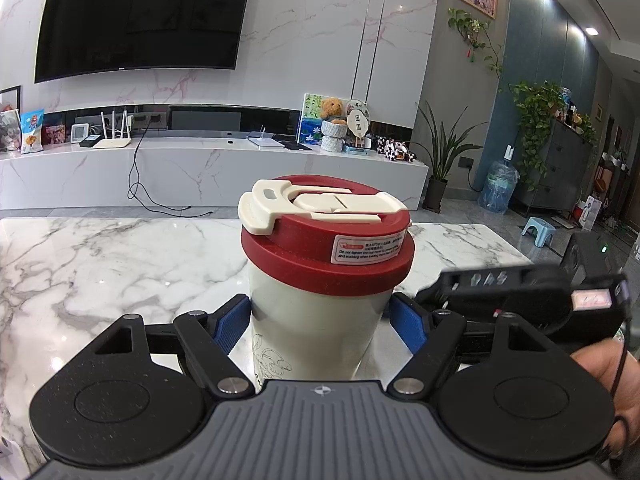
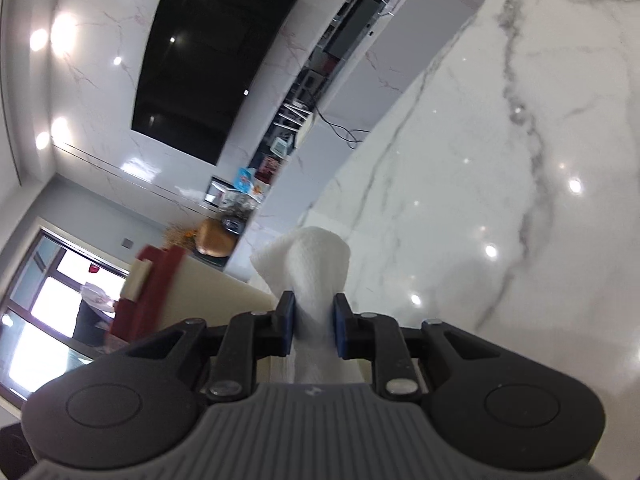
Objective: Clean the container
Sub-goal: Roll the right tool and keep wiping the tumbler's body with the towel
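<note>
A cream cup (image 1: 316,328) with a dark red lid and a white flip latch stands upright on the marble table (image 1: 100,264). My left gripper (image 1: 320,326) is shut on its body, a blue pad pressed to each side. In the right wrist view, rolled on its side, my right gripper (image 2: 314,326) is shut on a folded white paper towel (image 2: 308,264) that sticks out past the pads. The cup (image 2: 200,296) lies just left of the towel there, red lid towards the left; towel and cup wall are very near, contact unclear. The right gripper's black body (image 1: 512,296) shows beside the cup.
The marble table (image 2: 480,200) spreads around the cup. Beyond its far edge are a white TV console (image 1: 200,168) with small items, a wall TV (image 1: 140,20), plants and a water jug (image 1: 498,188). A hand (image 1: 604,376) shows at the right edge.
</note>
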`<action>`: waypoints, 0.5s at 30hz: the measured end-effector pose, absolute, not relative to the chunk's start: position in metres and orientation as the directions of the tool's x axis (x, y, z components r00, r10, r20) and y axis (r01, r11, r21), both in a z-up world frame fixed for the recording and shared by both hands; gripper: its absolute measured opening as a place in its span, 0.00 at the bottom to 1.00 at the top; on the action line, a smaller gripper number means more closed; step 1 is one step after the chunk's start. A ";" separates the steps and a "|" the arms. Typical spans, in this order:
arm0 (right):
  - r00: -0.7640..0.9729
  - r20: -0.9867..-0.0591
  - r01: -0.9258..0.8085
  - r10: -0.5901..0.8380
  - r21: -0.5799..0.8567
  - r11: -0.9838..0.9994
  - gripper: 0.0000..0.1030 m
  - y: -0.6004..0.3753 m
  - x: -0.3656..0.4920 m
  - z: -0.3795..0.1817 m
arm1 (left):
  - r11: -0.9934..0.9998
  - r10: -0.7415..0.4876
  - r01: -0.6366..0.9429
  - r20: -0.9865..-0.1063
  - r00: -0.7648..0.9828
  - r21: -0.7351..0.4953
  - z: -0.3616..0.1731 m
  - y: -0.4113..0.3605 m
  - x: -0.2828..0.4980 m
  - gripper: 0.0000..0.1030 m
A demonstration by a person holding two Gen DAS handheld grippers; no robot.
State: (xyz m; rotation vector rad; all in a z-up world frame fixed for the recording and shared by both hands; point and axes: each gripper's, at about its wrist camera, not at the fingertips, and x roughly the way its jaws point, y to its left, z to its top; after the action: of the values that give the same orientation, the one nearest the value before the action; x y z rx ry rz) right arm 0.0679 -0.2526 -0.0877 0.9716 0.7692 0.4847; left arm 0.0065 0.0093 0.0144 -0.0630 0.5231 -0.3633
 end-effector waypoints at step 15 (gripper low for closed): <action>0.580 -0.530 0.053 0.618 0.782 0.621 0.21 -0.238 0.077 -0.119 | 0.938 -0.346 0.307 -0.478 0.807 -0.162 0.015 0.009 0.006 0.73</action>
State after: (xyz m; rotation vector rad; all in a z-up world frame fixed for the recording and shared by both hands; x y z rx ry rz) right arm 0.0774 -0.2380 -0.1189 0.8539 0.9076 0.3817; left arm 0.0064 0.0088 0.0147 -0.0779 0.5263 -0.3496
